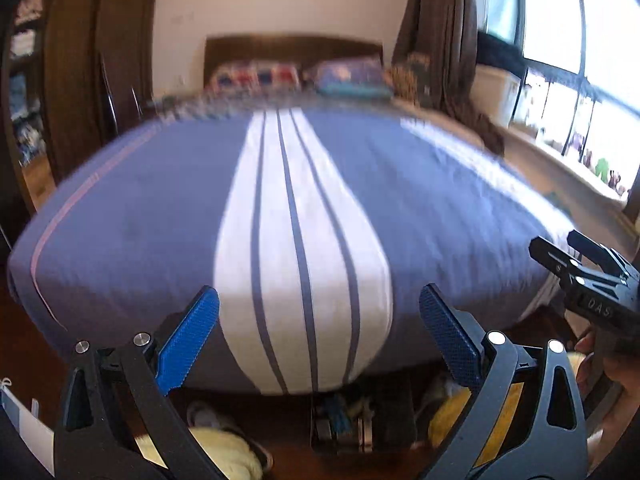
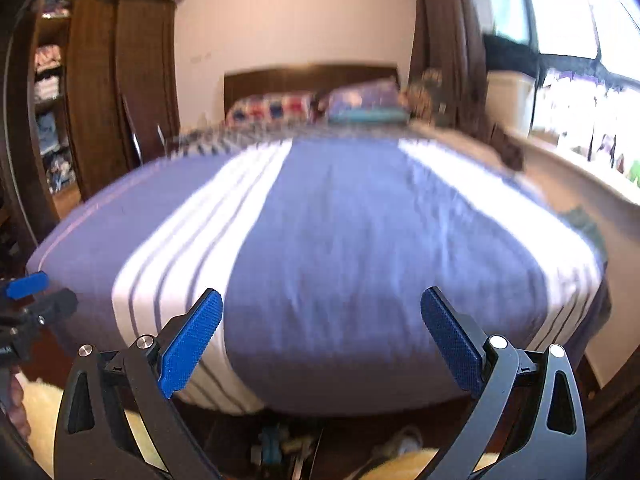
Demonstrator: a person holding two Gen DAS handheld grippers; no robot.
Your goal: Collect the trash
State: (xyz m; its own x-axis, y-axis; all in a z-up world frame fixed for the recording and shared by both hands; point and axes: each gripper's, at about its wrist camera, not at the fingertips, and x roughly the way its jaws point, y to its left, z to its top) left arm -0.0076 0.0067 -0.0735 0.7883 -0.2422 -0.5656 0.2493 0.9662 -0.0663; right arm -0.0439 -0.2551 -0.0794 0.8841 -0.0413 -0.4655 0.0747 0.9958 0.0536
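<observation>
Spanning both views is a bed (image 1: 160, 208) covered in a blue spread with a white striped band (image 1: 296, 240), backed by a dark headboard (image 1: 292, 50) and patterned pillows (image 1: 256, 74). No piece of trash can be told apart in either view; the blur hides small things. A dark container (image 1: 344, 424) is seen on the wooden floor at the foot of the bed, holding blue and pale items that are too smeared to be named; only its top edge is caught in the right wrist view. Shelves stacked with folded cloth (image 2: 48, 80) are seen in the open wardrobe (image 2: 120, 80), more fully from the right wrist.

The left tongs (image 1: 318, 342) are held with their blue pads (image 1: 188, 344) wide apart and nothing between them. The right tongs (image 2: 320, 344) are likewise spread, with nothing gripped. Pale yellow fluffy things (image 1: 224, 456) are shown on the floor under the left tongs. The right tongs' black frame and a hand (image 1: 600, 364) are shown at the right edge of the left wrist view, while one blue pad of the left tongs is caught at the left edge of the right wrist view. A bright window (image 1: 560, 40) with small items on its sill (image 1: 560, 168) is seen in both views
</observation>
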